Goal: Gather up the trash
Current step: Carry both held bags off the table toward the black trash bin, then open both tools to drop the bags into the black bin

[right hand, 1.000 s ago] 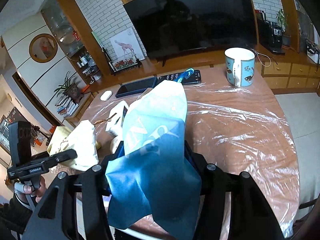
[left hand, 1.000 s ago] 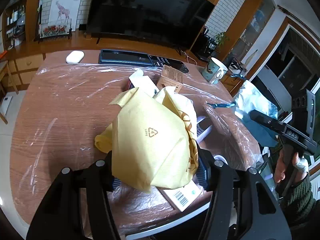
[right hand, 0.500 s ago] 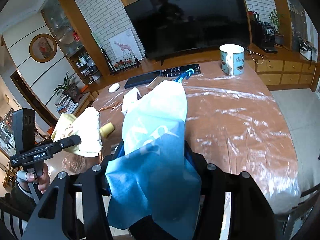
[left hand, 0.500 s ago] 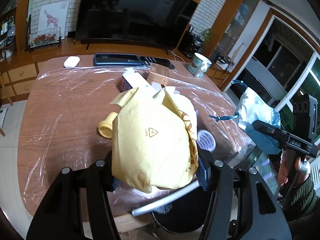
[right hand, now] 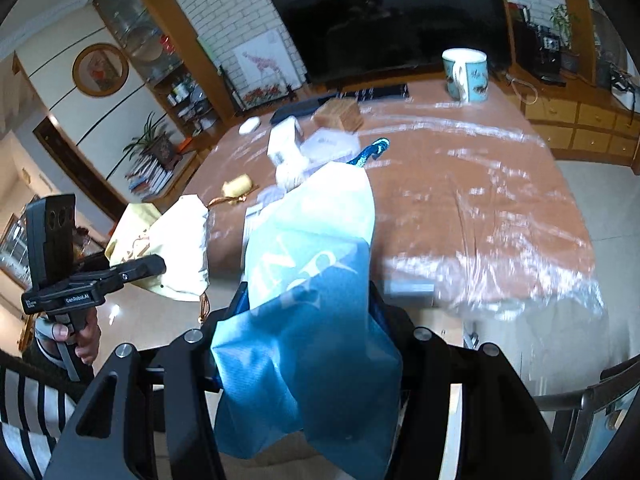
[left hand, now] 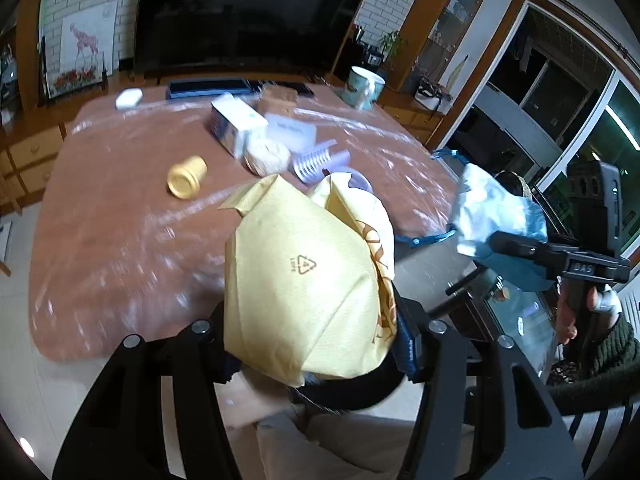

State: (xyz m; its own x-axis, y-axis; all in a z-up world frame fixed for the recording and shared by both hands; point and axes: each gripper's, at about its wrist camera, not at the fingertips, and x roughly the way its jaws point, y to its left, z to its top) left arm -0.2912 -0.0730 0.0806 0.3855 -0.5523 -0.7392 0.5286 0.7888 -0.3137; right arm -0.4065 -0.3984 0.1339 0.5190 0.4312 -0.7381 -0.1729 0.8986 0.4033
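Note:
My left gripper (left hand: 312,344) is shut on a yellow bag (left hand: 304,280) with a recycling mark, held off the near edge of the table. My right gripper (right hand: 308,320) is shut on a blue bag (right hand: 308,288) with white letters, also held off the table edge. Each bag shows in the other view: the blue bag (left hand: 500,216) at right, the yellow bag (right hand: 172,248) at left. On the table lie a yellow cap (left hand: 186,178), a white box (left hand: 238,124), a crumpled wad (left hand: 266,156) and a lilac comb (left hand: 320,158).
The wooden table (left hand: 120,220) is covered with clear film. At its far side stand a blue mug (right hand: 466,74), a brown box (right hand: 338,114), dark flat devices (left hand: 208,88) and a white mouse (left hand: 129,99). A TV stands behind. A chair (right hand: 592,404) is at lower right.
Both grippers have pulled back from the table and risen, with the bags still in them. The yellow cap, comb and wad now lie uncovered on the table.

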